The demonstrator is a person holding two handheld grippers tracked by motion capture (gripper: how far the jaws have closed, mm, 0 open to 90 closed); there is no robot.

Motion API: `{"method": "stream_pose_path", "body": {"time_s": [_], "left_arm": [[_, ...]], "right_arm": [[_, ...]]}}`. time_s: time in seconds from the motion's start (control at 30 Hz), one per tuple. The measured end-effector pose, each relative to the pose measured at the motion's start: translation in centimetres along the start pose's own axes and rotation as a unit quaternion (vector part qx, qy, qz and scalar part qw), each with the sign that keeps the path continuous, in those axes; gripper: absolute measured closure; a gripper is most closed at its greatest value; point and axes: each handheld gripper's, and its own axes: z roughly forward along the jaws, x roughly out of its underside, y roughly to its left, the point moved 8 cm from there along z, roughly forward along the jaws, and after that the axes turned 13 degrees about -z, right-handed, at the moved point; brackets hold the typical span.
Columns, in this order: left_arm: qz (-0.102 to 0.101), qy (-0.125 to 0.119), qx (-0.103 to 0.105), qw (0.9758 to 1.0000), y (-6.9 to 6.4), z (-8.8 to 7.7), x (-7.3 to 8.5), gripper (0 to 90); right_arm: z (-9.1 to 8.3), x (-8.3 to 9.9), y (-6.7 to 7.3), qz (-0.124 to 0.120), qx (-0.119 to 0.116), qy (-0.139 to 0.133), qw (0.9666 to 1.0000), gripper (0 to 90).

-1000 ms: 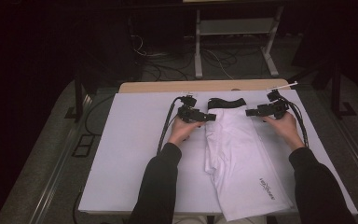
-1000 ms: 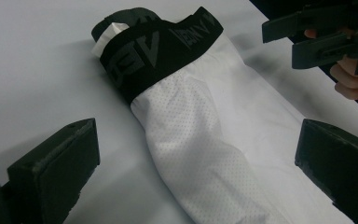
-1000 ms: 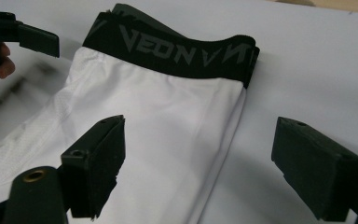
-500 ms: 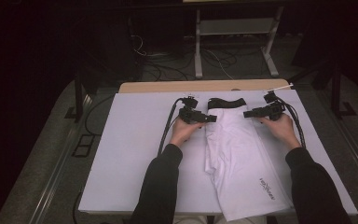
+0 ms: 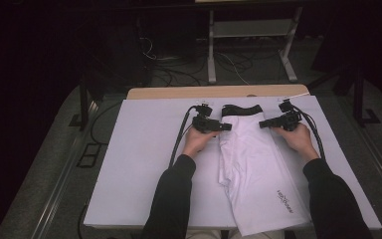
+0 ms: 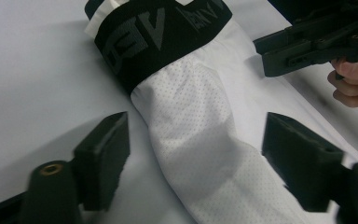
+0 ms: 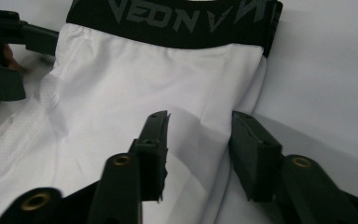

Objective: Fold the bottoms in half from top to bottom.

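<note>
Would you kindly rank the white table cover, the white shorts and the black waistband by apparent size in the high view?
1. White table cover, by far the largest.
2. White shorts, a long folded strip down its middle.
3. Black waistband, a narrow band at the shorts' far end.

White leggings (image 5: 258, 172), folded lengthwise, flat on the table.

Black elastic waistband (image 5: 240, 109) with tone-on-tone lettering at the 12 o'clock end; legs run toward 5 o'clock, ending at the near table edge. Fabric white, a finely perforated mesh panel (image 6: 200, 121) along one side, smooth elsewhere. Small dark logo (image 5: 284, 199) near the hem. Light creases below the waistband; a lower layer sticks out at 9 o'clock mid-length.
</note>
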Motion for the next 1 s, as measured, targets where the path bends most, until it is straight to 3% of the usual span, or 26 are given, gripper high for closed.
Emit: {"method": "stream_pose_path", "body": {"time_s": [0.13, 0.23, 0.3, 0.4, 0.47, 0.6, 0.7, 1.0], "left_arm": [[-0.001, 0.006, 0.001, 1.0, -0.1, 0.3, 0.2, 42.8], [0.001, 0.007, -0.011, 0.9999, -0.1, 0.5, 0.1, 56.3], [-0.01, 0.001, -0.013, 0.9999, -0.1, 0.6, 0.0, 67.6], [-0.017, 0.0, -0.013, 0.9998, -0.2, 0.9, 0.1, 79.3], [-0.017, 0.0, -0.017, 0.9997, -0.2, 0.9, 0.1, 86.5], [-0.024, -0.005, -0.02, 0.9995, -0.2, 0.6, -0.1, 87.0], [-0.027, -0.008, -0.016, 0.9995, -0.5, 0.3, -0.3, 87.2], [-0.021, -0.013, -0.006, 0.9997, -1.9, -0.5, -0.4, 87.2]], "right_arm": [[0.1, 0.0, -0.1, 0.009, 0.017, 0.001, 0.9998, 69.2], [0.2, 0.1, -0.2, 0.009, 0.032, 0.006, 0.9994, 79.6], [0.3, 0.1, -0.1, 0.008, 0.04, 0.009, 0.9991, 85.3], [0.3, 0.1, 0.0, 0.012, 0.048, 0.011, 0.9987, 87.4], [0.0, -0.1, 0.1, 0.02, 0.041, -0.002, 0.9989, 87.8], [-1.0, -0.4, 0.4, 0.03, 0.023, -0.033, 0.9988, 87.9], [-1.7, -0.4, 0.6, 0.024, 0.023, -0.041, 0.9986, 87.9], [-3.0, -0.5, 1.1, 0.001, 0.031, -0.047, 0.9984, 87.9]]}}
